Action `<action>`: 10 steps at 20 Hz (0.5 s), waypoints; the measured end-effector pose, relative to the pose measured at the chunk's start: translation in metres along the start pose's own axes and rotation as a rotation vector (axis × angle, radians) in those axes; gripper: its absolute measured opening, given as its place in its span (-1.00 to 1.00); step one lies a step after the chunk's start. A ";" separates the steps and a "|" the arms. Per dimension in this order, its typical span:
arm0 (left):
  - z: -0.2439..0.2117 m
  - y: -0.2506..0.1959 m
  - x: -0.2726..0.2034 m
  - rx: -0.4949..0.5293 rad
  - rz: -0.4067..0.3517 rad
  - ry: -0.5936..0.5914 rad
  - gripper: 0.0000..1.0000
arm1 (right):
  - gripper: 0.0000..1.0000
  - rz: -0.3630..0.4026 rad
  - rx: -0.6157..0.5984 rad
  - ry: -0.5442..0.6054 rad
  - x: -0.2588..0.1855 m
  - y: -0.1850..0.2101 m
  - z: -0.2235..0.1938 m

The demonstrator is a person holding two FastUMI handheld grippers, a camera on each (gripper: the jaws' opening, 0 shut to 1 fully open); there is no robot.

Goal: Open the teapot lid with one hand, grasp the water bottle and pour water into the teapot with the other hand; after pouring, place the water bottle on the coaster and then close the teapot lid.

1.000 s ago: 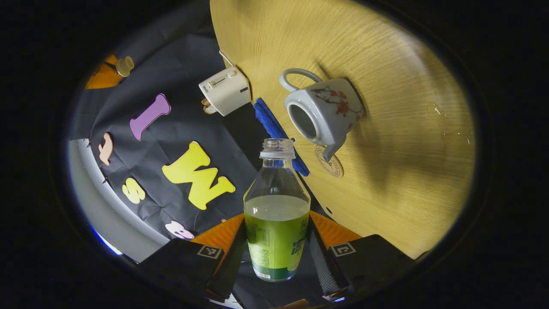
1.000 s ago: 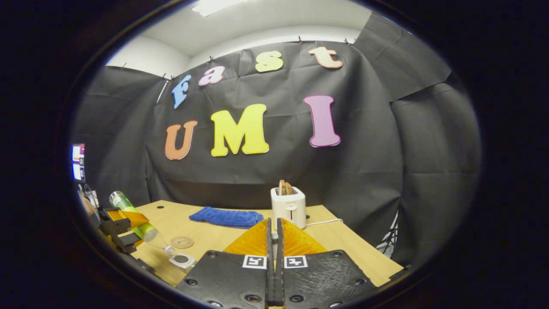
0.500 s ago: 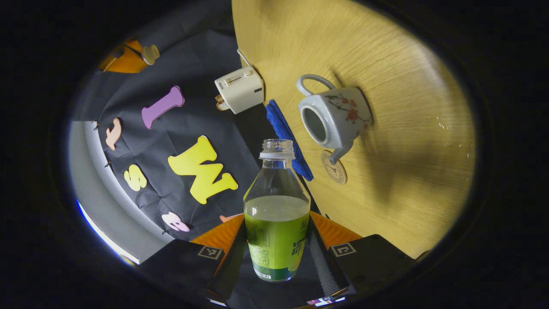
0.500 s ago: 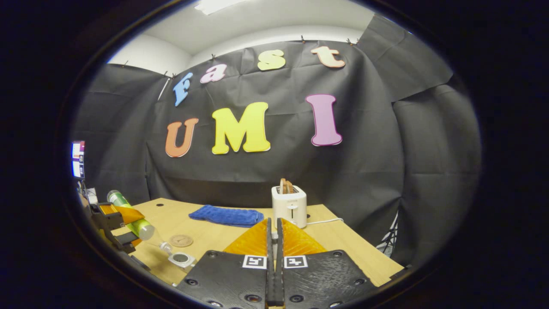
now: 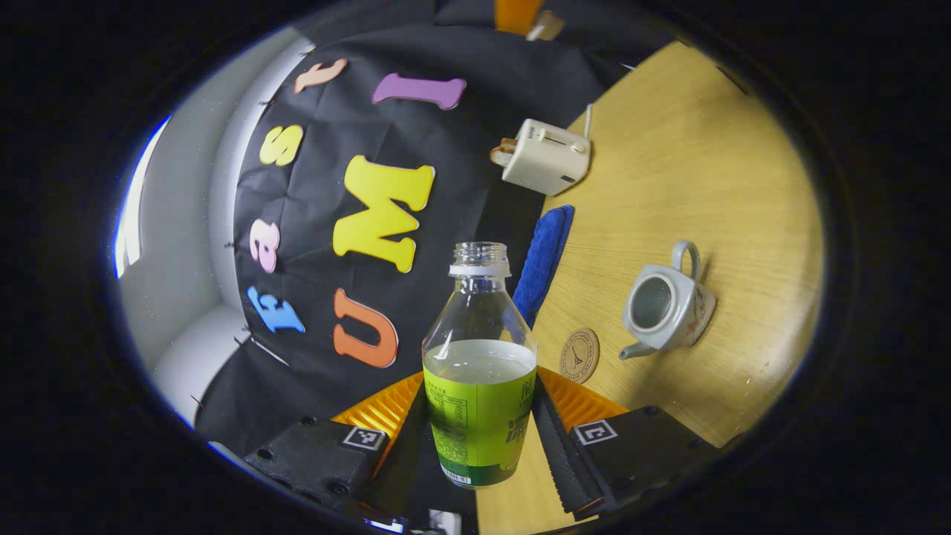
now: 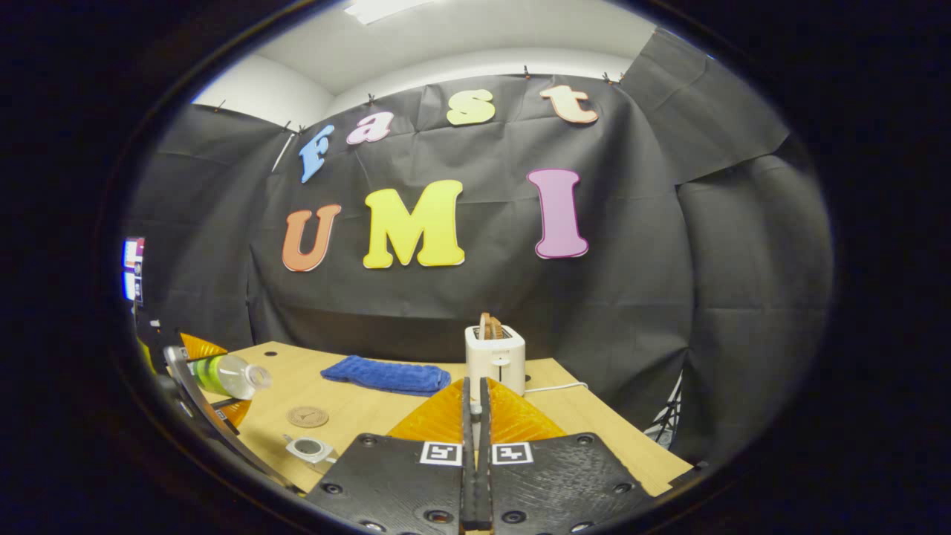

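Observation:
My left gripper (image 5: 479,405) is shut on a clear, capless water bottle (image 5: 479,371) with a green label, roughly half full. In the right gripper view the bottle (image 6: 223,375) lies almost level in the air at the table's left end, mouth pointing right. The white teapot (image 5: 665,308) with red flowers stands open on the table, and the round coaster (image 5: 579,355) lies beside its spout. Far off, my right gripper (image 5: 520,15) holds the beige teapot lid (image 5: 546,27) up in the air. Its fingers (image 6: 466,461) are pressed together in its own view.
A white toaster (image 6: 495,359) with bread stands at the back of the wooden table (image 6: 594,431). A blue cloth (image 6: 386,375) lies left of it. The teapot (image 6: 310,448) and coaster (image 6: 307,417) sit near the front left. A lit screen (image 6: 134,275) is at far left.
The bottle has swung up from its mouth-down tilt over the teapot to almost level and drawn away from the pot. The right gripper has hardly moved.

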State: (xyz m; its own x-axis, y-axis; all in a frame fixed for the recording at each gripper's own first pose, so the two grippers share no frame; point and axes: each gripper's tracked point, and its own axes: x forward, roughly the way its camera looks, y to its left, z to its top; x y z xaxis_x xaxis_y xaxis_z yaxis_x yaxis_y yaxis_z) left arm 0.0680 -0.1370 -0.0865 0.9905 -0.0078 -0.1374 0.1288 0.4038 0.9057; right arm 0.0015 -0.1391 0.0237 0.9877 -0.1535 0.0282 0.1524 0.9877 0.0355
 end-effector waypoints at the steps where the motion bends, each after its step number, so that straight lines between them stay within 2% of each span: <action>1: -0.001 0.002 0.001 -0.075 -0.009 0.001 0.53 | -1.00 0.005 -0.003 -0.002 0.001 0.002 0.000; 4: -0.004 0.009 0.005 -0.381 -0.029 -0.005 0.52 | -1.00 0.014 -0.012 0.013 0.004 0.008 -0.007; 10: 0.025 0.044 0.040 -0.915 -0.031 -0.181 0.53 | -0.99 0.016 -0.061 0.024 0.002 0.018 -0.012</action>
State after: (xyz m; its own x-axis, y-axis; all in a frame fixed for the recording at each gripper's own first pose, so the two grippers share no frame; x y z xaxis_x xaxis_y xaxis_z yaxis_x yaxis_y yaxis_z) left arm 0.1141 -0.1423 -0.0427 0.9895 -0.1426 -0.0219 0.1439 0.9639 0.2239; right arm 0.0070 -0.1209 0.0124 0.9905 -0.1376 0.0044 0.1377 0.9901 -0.0260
